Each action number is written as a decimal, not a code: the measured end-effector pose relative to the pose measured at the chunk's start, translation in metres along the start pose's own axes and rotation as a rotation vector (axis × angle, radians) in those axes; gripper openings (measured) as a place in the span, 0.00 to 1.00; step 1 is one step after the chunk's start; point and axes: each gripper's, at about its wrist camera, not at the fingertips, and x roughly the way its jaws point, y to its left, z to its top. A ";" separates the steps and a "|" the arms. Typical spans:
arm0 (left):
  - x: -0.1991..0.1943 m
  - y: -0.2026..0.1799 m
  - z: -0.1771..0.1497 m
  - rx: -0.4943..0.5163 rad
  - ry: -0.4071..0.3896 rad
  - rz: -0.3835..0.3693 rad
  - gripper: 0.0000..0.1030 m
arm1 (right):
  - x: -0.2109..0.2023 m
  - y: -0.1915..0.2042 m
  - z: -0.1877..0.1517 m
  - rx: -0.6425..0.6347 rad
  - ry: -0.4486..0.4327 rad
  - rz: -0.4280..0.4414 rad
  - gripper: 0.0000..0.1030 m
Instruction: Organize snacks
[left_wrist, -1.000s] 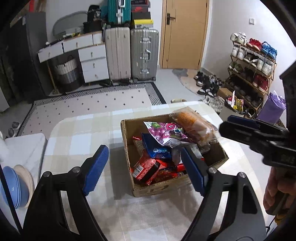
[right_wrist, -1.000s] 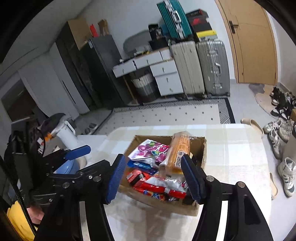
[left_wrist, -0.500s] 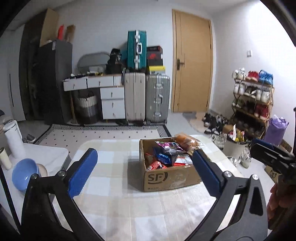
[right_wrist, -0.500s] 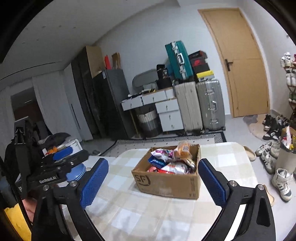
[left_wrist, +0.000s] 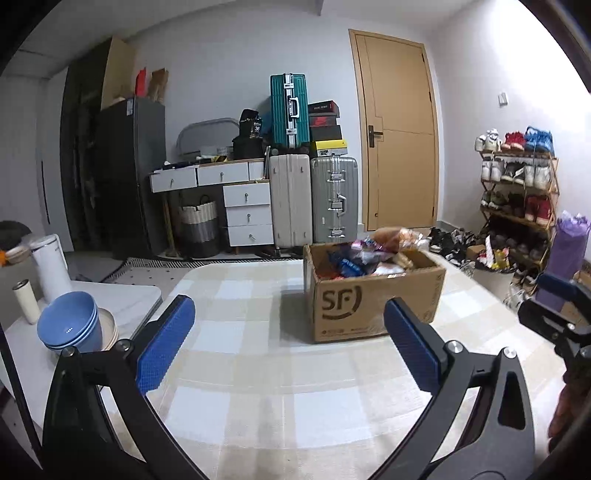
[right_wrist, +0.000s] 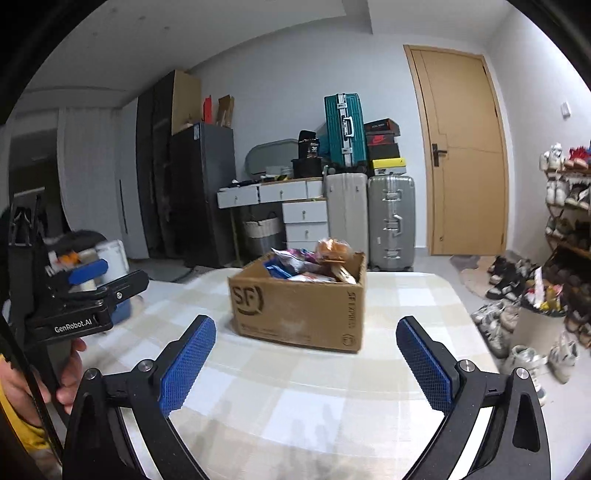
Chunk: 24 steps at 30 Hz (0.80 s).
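Both our tongs – left (left_wrist: 288, 347) and right (right_wrist: 306, 360) – gape wide, holding nothing. The snack packets (left_wrist: 364, 254) sit heaped in the cardboard box (right_wrist: 295, 306) mid-bench: light, crinkly, slippery, crushable – we would pinch a sealed edge.

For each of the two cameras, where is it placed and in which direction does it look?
Left wrist: sits on the left gripper, facing across the checked table to the cardboard box and door; the right gripper shows at the right edge.
Right wrist: sits on the right gripper, facing the same box; the left gripper and hand show at left.
Shared: box, snacks, suitcases, door.
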 end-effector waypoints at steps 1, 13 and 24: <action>0.005 0.000 -0.004 0.001 0.010 -0.007 0.99 | 0.001 -0.002 -0.002 0.004 -0.013 -0.006 0.97; 0.064 -0.003 -0.039 0.011 0.071 0.018 0.99 | 0.029 -0.023 -0.021 0.067 -0.014 -0.030 0.97; 0.081 0.005 -0.052 -0.057 0.118 -0.029 0.99 | 0.043 -0.023 -0.023 0.061 0.029 -0.023 0.99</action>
